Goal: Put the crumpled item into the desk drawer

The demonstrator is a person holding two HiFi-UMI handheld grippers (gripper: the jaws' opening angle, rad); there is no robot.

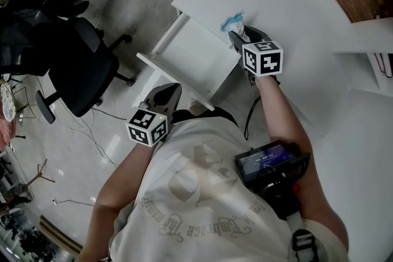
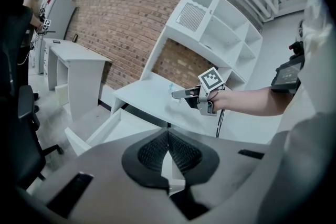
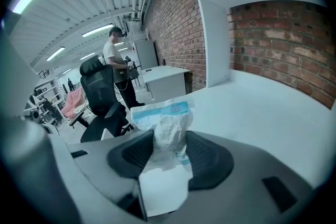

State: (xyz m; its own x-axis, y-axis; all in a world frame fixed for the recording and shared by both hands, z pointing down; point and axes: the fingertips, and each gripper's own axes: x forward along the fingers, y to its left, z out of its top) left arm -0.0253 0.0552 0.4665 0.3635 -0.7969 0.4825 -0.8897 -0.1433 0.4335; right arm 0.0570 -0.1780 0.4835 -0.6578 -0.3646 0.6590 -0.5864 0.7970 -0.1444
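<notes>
My right tool (image 3: 167, 150) pinches the crumpled packet (image 3: 164, 118) over the counter (image 3: 252, 107); my left tool (image 2: 168, 136) sits closed, empty.

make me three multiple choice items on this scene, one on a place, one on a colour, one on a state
1. Where is the crumpled packet?
A. on the floor
B. between the jaws of the right gripper
C. on a shelf

2. What colour is the crumpled packet?
A. white with blue print
B. plain red
C. black and yellow

3. How is the desk drawer?
A. pushed shut
B. taken out of the desk
C. pulled open

Answers:
1 B: the right gripper view shows both pads pressing on the packet.
2 A: white wrapper with a blue band in the right gripper view.
3 C: the head view shows the drawer standing out from the desk, its white inside in sight.
</notes>
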